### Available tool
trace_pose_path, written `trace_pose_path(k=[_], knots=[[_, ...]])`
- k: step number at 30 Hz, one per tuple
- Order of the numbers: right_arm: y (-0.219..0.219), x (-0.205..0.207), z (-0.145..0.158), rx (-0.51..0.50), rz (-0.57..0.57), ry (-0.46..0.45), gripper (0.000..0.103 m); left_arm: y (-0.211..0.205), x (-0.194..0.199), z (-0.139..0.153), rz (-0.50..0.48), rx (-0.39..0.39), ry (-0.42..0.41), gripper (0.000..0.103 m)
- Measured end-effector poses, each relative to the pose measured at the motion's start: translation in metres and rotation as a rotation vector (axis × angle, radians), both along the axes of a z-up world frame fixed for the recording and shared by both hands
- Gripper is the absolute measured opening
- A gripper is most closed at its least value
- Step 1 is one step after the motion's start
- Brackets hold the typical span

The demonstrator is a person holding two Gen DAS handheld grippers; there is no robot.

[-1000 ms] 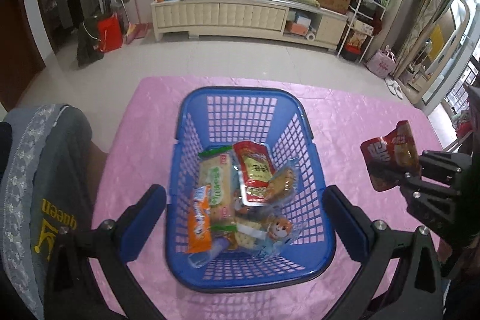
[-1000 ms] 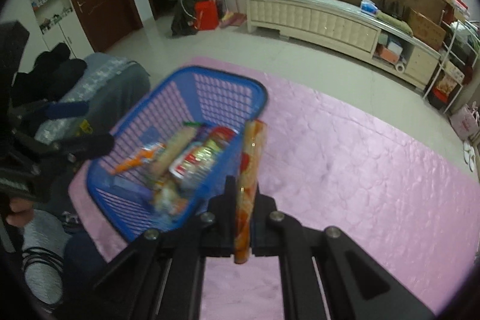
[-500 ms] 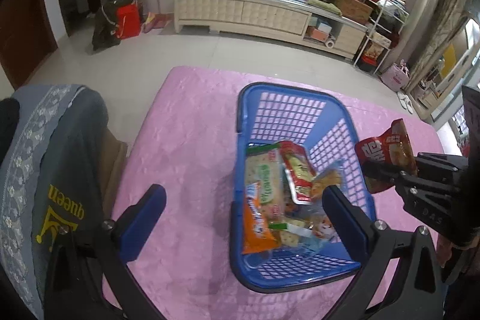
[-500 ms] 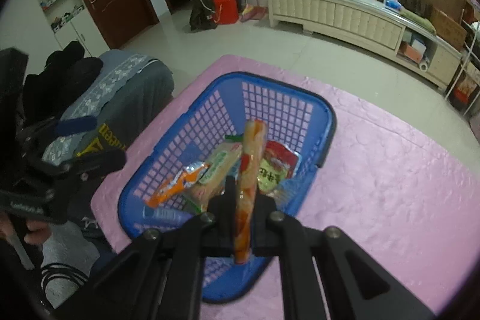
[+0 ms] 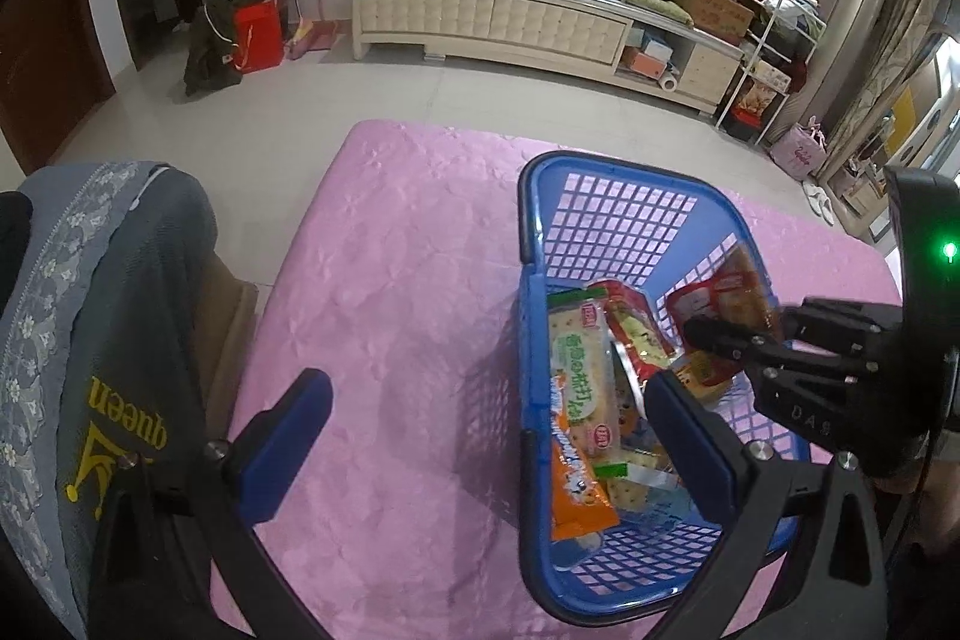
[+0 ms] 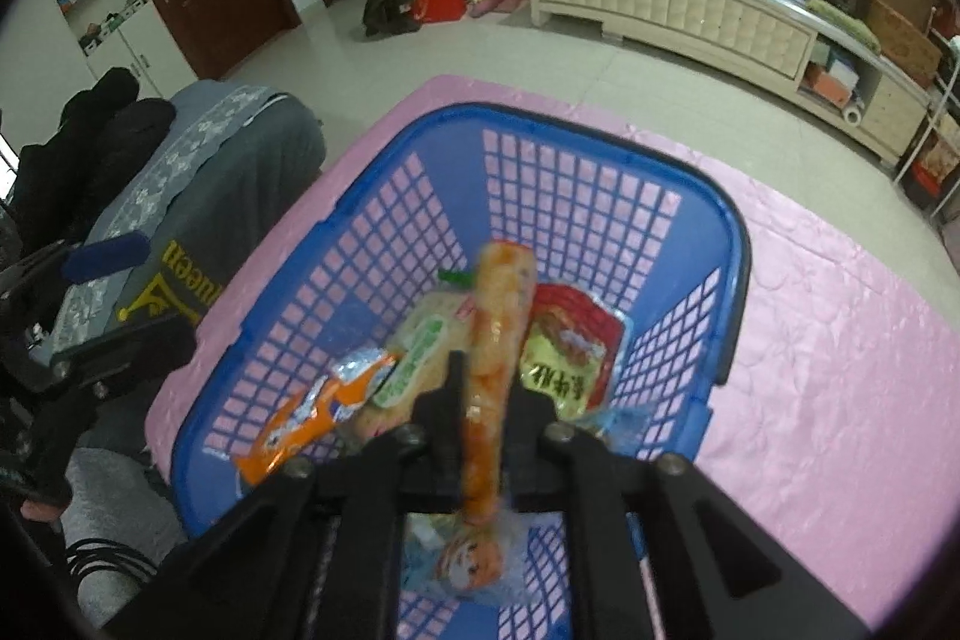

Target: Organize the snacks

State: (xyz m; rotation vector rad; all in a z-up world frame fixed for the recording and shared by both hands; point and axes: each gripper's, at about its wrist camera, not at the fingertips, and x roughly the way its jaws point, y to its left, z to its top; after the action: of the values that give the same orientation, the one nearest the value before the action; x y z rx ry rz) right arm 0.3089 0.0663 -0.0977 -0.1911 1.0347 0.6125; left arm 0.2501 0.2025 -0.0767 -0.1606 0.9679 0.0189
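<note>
Snack packet (image 6: 495, 370): light, soft, crinkly, slippery film; your right hand-held gripper (image 6: 483, 400), jaws just opening around its middle, releases it over the basket (image 6: 735, 244); left hand-held gripper (image 5: 480, 430) apart, empty.

A pink cloth (image 5: 408, 280), cream sideboard (image 5: 540, 25) and grey-draped chair (image 5: 90, 316) surround.

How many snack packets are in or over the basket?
5: orange packet left, green packet beside it, red packet right, clear packet nearest, long packet upright above them. Others may be hidden.
</note>
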Motion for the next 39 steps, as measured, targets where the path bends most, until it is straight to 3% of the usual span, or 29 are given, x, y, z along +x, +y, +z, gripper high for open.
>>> trace_pose_path(k=[1, 3, 4, 7, 9, 15, 20, 23, 28, 32, 39], knots=[[-0.003, 0.001, 0.0, 0.001, -0.008, -0.006, 0.049, 0.0, -0.001, -0.002, 0.003, 0.0, 0.0, 0.103], [-0.006, -0.001, 0.001, 0.001, -0.011, -0.021, 0.078, 0.001, -0.006, -0.004, 0.009, -0.005, 0.001, 0.103], [-0.009, -0.004, 0.002, 0.003, -0.016, -0.032, 0.082, 0.0, -0.01, -0.005, 0.011, -0.006, -0.002, 0.103], [-0.023, -0.02, 0.009, 0.016, -0.057, -0.07, 0.083, -0.004, -0.027, -0.003, 0.015, 0.001, -0.025, 0.103], [-0.044, -0.042, 0.016, 0.098, -0.091, -0.085, 0.086, -0.01, -0.04, -0.002, 0.011, 0.006, -0.043, 0.103], [-0.092, -0.115, 0.028, 0.112, -0.207, -0.192, 0.093, -0.047, -0.096, 0.004, -0.013, 0.01, -0.132, 0.103], [-0.149, -0.176, 0.026, 0.169, -0.418, -0.264, 0.103, -0.077, -0.15, 0.002, -0.026, -0.07, -0.215, 0.103], [-0.167, -0.201, 0.021, 0.131, -0.441, -0.273, 0.103, -0.094, -0.175, 0.001, -0.039, -0.109, -0.264, 0.103], [-0.188, -0.241, 0.04, 0.108, -0.47, -0.399, 0.103, -0.123, -0.206, 0.013, -0.046, -0.038, -0.368, 0.103], [-0.195, -0.271, 0.054, 0.085, -0.497, -0.485, 0.103, -0.152, -0.23, 0.028, -0.056, 0.065, -0.449, 0.103], [-0.212, -0.315, 0.076, 0.135, -0.506, -0.582, 0.103, -0.176, -0.262, 0.056, -0.093, 0.091, -0.527, 0.103]])
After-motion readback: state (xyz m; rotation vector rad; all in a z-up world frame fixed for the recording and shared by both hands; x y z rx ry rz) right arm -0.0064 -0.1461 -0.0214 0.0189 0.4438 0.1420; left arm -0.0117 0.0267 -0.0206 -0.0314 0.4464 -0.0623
